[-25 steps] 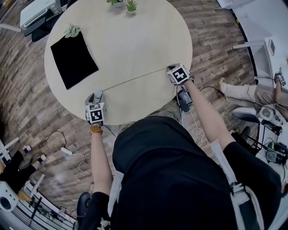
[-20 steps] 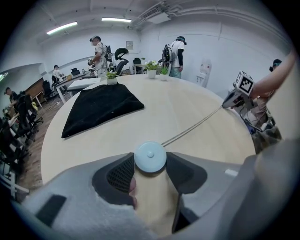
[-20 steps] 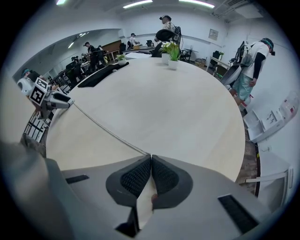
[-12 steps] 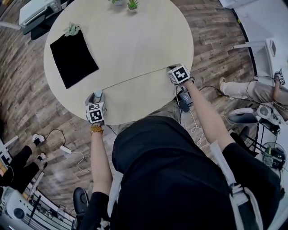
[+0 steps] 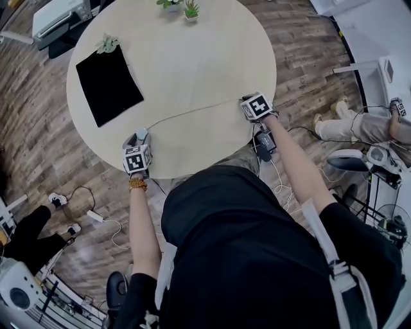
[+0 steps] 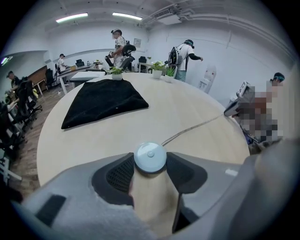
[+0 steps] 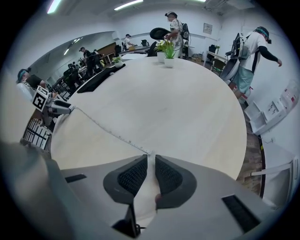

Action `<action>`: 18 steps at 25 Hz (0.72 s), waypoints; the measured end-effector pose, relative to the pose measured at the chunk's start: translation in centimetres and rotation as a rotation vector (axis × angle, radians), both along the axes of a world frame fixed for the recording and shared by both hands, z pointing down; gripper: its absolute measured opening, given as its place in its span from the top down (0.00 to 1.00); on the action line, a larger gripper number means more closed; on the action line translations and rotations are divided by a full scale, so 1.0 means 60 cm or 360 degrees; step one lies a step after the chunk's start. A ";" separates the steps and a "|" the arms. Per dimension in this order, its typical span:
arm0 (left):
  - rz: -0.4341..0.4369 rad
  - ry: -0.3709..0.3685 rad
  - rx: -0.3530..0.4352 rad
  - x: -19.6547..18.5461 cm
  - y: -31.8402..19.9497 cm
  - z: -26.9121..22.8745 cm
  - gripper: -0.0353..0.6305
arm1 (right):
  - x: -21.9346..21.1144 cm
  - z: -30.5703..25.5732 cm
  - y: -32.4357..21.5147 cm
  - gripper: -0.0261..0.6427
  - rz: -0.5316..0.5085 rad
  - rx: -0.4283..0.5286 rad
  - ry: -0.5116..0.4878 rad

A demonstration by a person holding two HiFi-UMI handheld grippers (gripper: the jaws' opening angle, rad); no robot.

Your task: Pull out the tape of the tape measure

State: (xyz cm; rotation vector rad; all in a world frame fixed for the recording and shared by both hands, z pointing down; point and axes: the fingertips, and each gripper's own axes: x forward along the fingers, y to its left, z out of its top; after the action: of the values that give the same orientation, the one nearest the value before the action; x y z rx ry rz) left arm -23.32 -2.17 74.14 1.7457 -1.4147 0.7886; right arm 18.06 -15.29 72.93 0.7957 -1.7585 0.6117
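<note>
A small round white tape measure case (image 6: 150,157) sits between the jaws of my left gripper (image 6: 150,160), which is shut on it at the near left edge of the round table (image 5: 192,58). In the head view the case (image 5: 140,134) shows just ahead of the left gripper (image 5: 139,142). The thin tape (image 5: 192,111) lies drawn out across the tabletop to my right gripper (image 5: 245,101) at the near right edge. In the right gripper view the tape (image 7: 108,131) ends between the nearly closed pads of the right gripper (image 7: 150,158), which is shut on its tip.
A black cloth (image 5: 109,82) lies at the table's far left, with a small plant (image 5: 107,44) at its corner. Two potted plants (image 5: 183,8) stand at the far edge. People stand and sit around the room; cables and a seated person's legs (image 5: 356,128) are on the floor to the right.
Both grippers stay about where they were, with the tape still stretched between them. The tape now bends slightly near the left gripper. The head camera has shifted a little.
</note>
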 end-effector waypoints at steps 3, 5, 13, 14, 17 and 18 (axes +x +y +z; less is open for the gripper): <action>-0.0049 -0.0020 0.0027 -0.017 0.004 -0.007 0.60 | 0.000 -0.011 -0.004 0.87 -0.0025 0.0006 -0.0010; -0.0088 -0.0022 0.0054 -0.028 0.008 -0.016 0.60 | 0.000 -0.024 -0.014 0.87 -0.0003 0.0038 -0.0042; -0.0084 -0.0015 0.0145 -0.046 0.008 -0.062 0.60 | -0.041 -0.102 -0.072 0.88 0.0040 0.0239 -0.0180; -0.0066 -0.0027 0.0137 -0.044 0.008 -0.059 0.60 | -0.049 -0.113 -0.079 0.88 0.0035 0.0264 -0.0198; -0.0037 -0.0096 0.0102 -0.042 0.011 -0.036 0.64 | -0.075 -0.142 -0.096 0.89 0.0017 0.0327 -0.0259; -0.0044 -0.0112 0.0096 -0.044 0.013 -0.030 0.65 | -0.084 -0.152 -0.099 0.89 0.0004 0.0349 -0.0274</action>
State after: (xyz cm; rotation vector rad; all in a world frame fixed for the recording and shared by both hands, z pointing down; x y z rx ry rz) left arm -25.96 -1.40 72.32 1.7552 -1.5202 0.8070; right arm 13.01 -21.26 63.80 0.9177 -2.0068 0.5065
